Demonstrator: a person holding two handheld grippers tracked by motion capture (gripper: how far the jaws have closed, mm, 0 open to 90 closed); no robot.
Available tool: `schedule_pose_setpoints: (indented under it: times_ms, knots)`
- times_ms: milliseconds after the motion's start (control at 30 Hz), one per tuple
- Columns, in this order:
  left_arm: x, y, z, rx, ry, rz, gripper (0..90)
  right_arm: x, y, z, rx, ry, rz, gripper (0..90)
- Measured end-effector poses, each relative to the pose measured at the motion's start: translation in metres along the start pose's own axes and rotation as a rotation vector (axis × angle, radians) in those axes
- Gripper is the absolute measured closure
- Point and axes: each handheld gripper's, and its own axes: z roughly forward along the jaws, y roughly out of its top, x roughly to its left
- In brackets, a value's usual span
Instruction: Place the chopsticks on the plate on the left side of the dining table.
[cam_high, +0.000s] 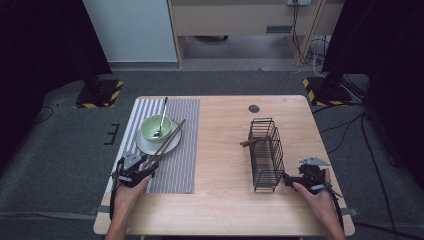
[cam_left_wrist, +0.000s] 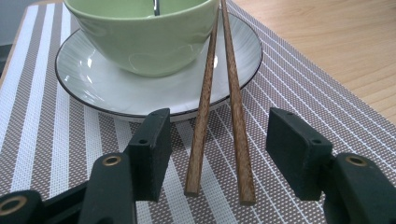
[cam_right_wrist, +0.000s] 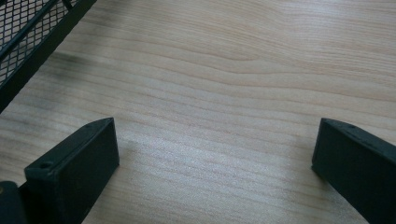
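The chopsticks (cam_left_wrist: 219, 116) are lying untouched between the released left gripper's (cam_left_wrist: 219, 154) parted jaws, leaning on the plate (cam_left_wrist: 84, 88)

- Bowl (cam_left_wrist: 140, 42): pale green.
- Plate (cam_left_wrist: 93, 88): white, dark rim.
- Chopsticks (cam_left_wrist: 233, 102): dark brown wood.
- Placemat (cam_high: 182, 150): grey-and-white stripes, table's left edge.
- Wire rack (cam_high: 266, 150): black.
- Table (cam_high: 225, 150): light wood grain.

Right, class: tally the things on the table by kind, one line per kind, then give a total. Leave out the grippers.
Chopsticks: 2
Bowl: 1
Plate: 1
Spoon: 1
Mat: 1
Wire rack: 1
Wooden piece in the rack, too small to name: 1
Total: 8
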Motion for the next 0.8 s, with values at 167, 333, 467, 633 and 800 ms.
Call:
schedule_pose_setpoints:
  times_ms: [167, 333, 467, 633, 800]
  knots:
    - [0.0003, -0.0028, 0.0032, 0.016, 0.005, 0.003, 39.8, 0.0, 0.0, 0.0, 0.0, 0.0, 0.0, 0.7]
    - [0.0004, -0.0042, 0.0045, 0.024, 0.004, 0.004, 42.1, 0.0, 0.0, 0.0, 0.0, 0.0, 0.0, 0.7]
    - [-0.0009, -0.0049, 0.0055, 0.028, 0.004, 0.014, 45.8, 0.0, 0.0, 0.0, 0.0, 0.0, 0.0, 0.7]
    - [-0.002, -0.0051, 0.006, 0.032, 0.005, 0.025, 51.5, 0.0, 0.0, 0.0, 0.0, 0.0, -0.001, 0.7]
    - [-0.0013, -0.0055, 0.0052, 0.035, 0.007, 0.025, 58.5, 0.0, 0.0, 0.0, 0.0, 0.0, 0.0, 0.7]
